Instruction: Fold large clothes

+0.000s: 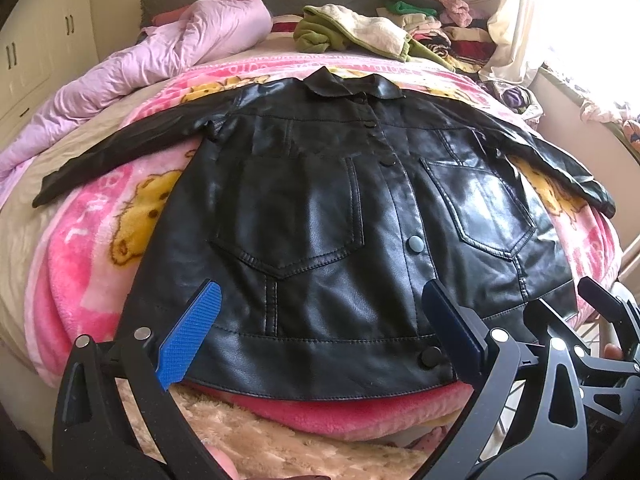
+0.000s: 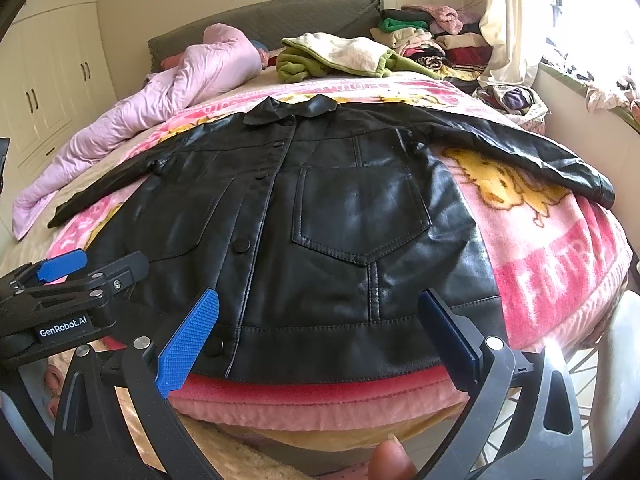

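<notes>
A black leather jacket (image 1: 320, 208) lies flat and buttoned on the bed, collar far, hem near, both sleeves spread out sideways. It also shows in the right wrist view (image 2: 340, 216). My left gripper (image 1: 320, 320) is open and empty, hovering over the hem near the bottom button. My right gripper (image 2: 320, 328) is open and empty, over the hem's right half. The left gripper also shows at the left of the right wrist view (image 2: 92, 268), and the right gripper at the lower right of the left wrist view (image 1: 560, 304).
The jacket rests on a pink cartoon blanket (image 1: 100, 240) on the bed. A lilac quilt (image 1: 168, 52) lies at the far left. A green and cream garment (image 1: 352, 32) and stacked clothes (image 1: 440, 24) sit near the headboard. Wardrobes stand left, a window right.
</notes>
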A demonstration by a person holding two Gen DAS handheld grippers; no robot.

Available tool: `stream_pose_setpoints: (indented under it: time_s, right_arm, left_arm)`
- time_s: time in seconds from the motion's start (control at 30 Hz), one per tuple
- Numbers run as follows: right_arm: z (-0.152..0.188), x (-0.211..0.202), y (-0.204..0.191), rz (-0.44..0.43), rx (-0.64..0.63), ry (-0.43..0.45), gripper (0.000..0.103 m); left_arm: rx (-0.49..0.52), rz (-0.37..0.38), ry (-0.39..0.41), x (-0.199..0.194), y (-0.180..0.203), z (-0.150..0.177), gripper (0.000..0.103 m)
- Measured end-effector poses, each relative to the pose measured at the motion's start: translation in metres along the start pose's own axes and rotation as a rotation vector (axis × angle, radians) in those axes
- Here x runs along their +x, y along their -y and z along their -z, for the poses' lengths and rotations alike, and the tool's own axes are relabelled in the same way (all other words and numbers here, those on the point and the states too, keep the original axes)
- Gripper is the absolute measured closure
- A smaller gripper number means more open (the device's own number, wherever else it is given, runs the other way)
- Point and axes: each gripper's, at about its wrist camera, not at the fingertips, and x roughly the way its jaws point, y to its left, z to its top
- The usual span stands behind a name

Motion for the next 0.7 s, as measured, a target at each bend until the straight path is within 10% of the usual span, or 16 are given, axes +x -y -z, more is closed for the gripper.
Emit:
stream_pose_setpoints:
  time_s: [0.7]
  right_arm:
    - [-0.0011,-0.0032,-0.0025,-0.002,-0.008,0.007,0.004]
  left_arm:
    - [0.003,-0.005,0.002,-0.0044,0.0005,0.0000,0.009]
